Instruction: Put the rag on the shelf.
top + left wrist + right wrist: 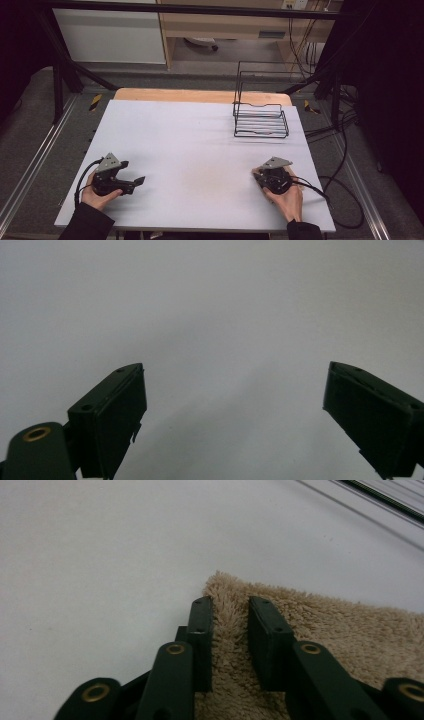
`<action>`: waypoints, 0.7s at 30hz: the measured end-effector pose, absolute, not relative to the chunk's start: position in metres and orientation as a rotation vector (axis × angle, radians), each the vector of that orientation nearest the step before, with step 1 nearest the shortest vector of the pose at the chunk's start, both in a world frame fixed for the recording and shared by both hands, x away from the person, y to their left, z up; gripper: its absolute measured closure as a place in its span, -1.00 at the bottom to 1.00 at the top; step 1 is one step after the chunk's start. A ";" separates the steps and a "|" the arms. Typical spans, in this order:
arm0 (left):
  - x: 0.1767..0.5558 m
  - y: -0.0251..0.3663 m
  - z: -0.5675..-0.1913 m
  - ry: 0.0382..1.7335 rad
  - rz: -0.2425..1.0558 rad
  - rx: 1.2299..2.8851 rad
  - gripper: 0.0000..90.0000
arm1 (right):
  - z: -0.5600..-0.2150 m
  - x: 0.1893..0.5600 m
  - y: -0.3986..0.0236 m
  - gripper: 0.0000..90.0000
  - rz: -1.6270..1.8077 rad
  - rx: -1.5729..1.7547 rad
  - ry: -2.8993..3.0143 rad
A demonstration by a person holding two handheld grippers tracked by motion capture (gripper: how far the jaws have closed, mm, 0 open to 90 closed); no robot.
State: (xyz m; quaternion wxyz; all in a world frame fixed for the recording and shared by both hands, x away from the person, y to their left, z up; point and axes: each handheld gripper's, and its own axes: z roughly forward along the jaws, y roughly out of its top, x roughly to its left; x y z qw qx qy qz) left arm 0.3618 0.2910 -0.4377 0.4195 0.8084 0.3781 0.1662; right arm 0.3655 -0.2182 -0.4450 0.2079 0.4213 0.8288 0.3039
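White table — beige towel corner pinched between right gripper jaws.

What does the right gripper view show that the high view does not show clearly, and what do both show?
Right gripper view: the jaws of the right gripper pinch a fold of a beige towel near its corner. High view: a black wire rack, the left gripper with jaws apart, and both hands. Both: the white table and the right gripper.
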 end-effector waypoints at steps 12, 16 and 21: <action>0.362 0.292 -0.438 0.948 0.413 2.025 -0.75 | -0.438 0.366 -0.223 0.91 0.906 1.233 2.297; 0.362 0.291 -0.437 0.946 0.409 2.025 -0.75 | -0.433 0.365 -0.225 0.91 0.965 1.263 2.286; 0.362 0.290 -0.437 0.950 0.408 2.026 -0.75 | -0.427 0.365 -0.222 0.91 1.009 1.278 2.281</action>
